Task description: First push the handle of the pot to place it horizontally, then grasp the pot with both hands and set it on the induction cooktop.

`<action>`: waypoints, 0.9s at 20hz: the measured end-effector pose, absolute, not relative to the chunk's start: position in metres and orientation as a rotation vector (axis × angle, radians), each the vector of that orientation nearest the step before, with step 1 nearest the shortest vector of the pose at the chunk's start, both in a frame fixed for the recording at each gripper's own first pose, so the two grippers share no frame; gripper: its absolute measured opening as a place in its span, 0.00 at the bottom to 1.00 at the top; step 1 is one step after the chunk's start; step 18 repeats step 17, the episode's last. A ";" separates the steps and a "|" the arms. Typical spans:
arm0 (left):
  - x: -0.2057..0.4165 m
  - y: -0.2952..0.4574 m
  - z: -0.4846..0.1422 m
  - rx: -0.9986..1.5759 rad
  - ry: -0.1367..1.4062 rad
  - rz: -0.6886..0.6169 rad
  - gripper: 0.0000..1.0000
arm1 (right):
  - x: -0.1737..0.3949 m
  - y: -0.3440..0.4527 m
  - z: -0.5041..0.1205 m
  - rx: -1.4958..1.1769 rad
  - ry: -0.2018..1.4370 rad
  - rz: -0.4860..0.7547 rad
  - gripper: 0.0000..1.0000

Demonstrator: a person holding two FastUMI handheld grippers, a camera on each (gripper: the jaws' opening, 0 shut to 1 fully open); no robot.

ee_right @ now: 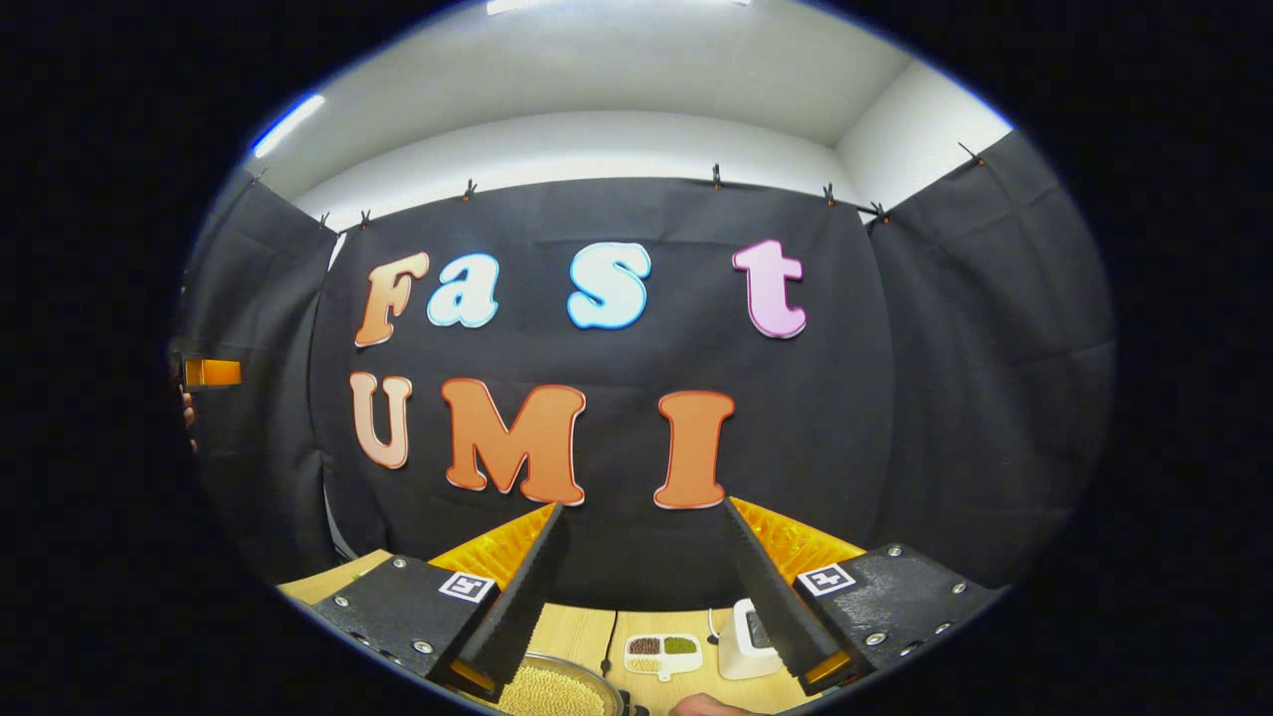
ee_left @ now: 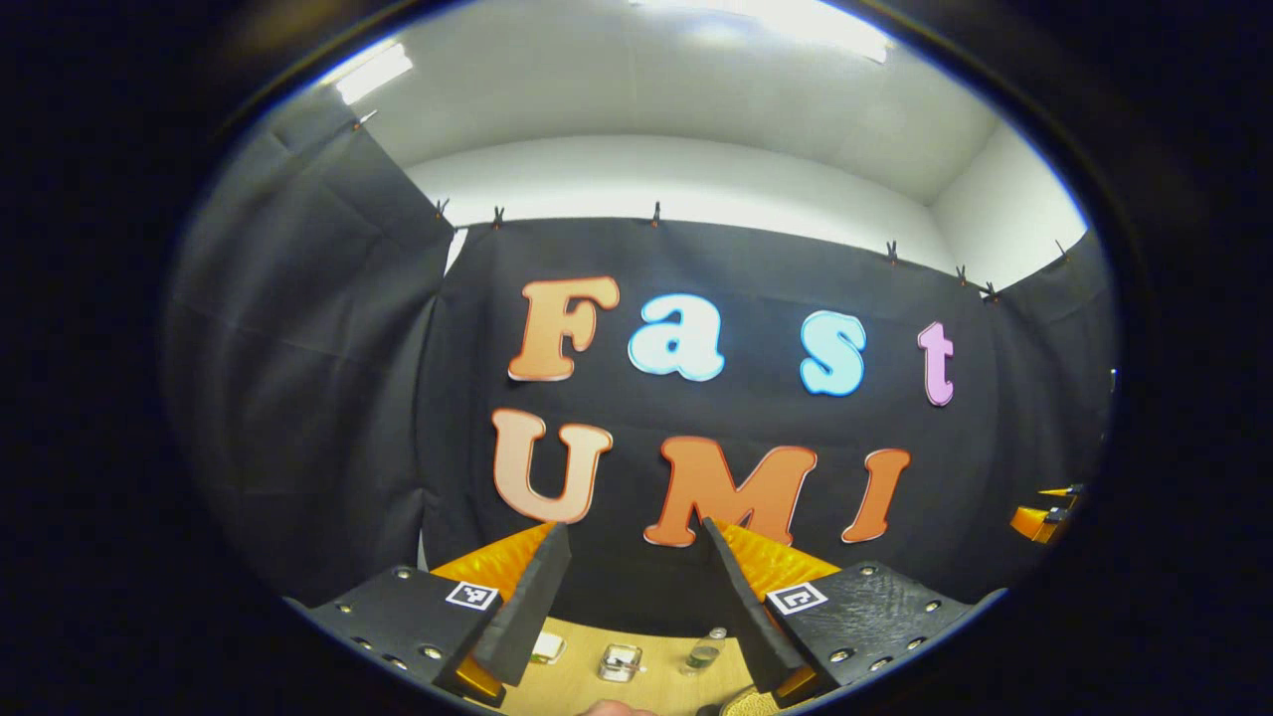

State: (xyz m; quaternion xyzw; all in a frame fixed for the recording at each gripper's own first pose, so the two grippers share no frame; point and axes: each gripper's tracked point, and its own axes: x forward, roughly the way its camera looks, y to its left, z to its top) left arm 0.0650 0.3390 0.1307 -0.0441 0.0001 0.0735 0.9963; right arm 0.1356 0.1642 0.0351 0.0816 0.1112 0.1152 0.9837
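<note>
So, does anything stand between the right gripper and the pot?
Nothing visible does. The right gripper is open, raised and pointed at the wall; the grain-filled pot lies on the table just below its fingers, with open air between.

In the right gripper view, the pot [ee_right: 557,688] is cut off by the bottom edge and partly hidden behind a claw finger, so its handle cannot be made out. In the left gripper view, small clear containers [ee_left: 619,661] on the tabletop [ee_left: 577,686] are too small to identify.
</note>
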 end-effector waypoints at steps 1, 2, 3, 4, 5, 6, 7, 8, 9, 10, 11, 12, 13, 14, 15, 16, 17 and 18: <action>0.061 0.339 0.143 -0.062 -0.022 0.152 0.80 | 0.137 0.159 0.041 0.155 0.215 0.218 0.95; 0.056 0.336 0.153 -0.040 -0.044 0.153 0.80 | 0.138 0.160 0.047 0.154 0.207 0.217 0.95; 0.055 0.332 0.159 -0.025 -0.056 0.150 0.80 | 0.136 0.164 0.059 0.162 0.192 0.226 1.00; 0.052 0.327 0.162 -0.026 -0.060 0.137 0.80 | 0.134 0.167 0.068 0.173 0.171 0.235 0.95; 0.050 0.323 0.162 -0.047 -0.063 0.119 0.81 | 0.132 0.166 0.079 0.183 0.147 0.241 1.00; 0.048 0.317 0.162 -0.074 -0.072 0.100 0.81 | 0.130 0.166 0.088 0.190 0.122 0.246 0.95; 0.046 0.315 0.162 -0.101 -0.083 0.094 0.82 | 0.128 0.168 0.096 0.194 0.095 0.253 1.00; 0.043 0.316 0.161 -0.120 -0.091 0.092 0.82 | 0.127 0.170 0.101 0.194 0.074 0.260 1.00; 0.040 0.318 0.158 -0.126 -0.094 0.097 0.81 | 0.122 0.171 0.104 0.193 0.061 0.266 0.95; 0.038 0.319 0.153 -0.128 -0.096 0.099 0.81 | 0.121 0.173 0.102 0.190 0.054 0.274 1.00; 0.036 0.314 0.148 -0.122 -0.100 0.087 0.81 | 0.119 0.175 0.101 0.189 0.051 0.276 1.00; 0.034 0.311 0.146 -0.112 -0.111 0.081 0.81 | 0.118 0.177 0.098 0.188 0.049 0.276 0.95; 0.034 0.309 0.145 -0.098 -0.120 0.079 0.81 | 0.118 0.177 0.096 0.187 0.049 0.272 0.95; 0.033 0.305 0.145 -0.082 -0.122 0.073 0.81 | 0.118 0.178 0.095 0.182 0.047 0.274 1.00; 0.035 0.303 0.143 -0.073 -0.119 0.070 0.81 | 0.118 0.179 0.096 0.180 0.046 0.273 1.00; 0.038 0.302 0.142 -0.070 -0.113 0.067 0.82 | 0.118 0.179 0.095 0.182 0.046 0.271 0.95; 0.038 0.301 0.139 -0.078 -0.106 0.064 0.83 | 0.116 0.180 0.094 0.188 0.045 0.275 1.00; 0.038 0.301 0.139 -0.078 -0.106 0.064 0.83 | 0.116 0.180 0.094 0.188 0.045 0.275 1.00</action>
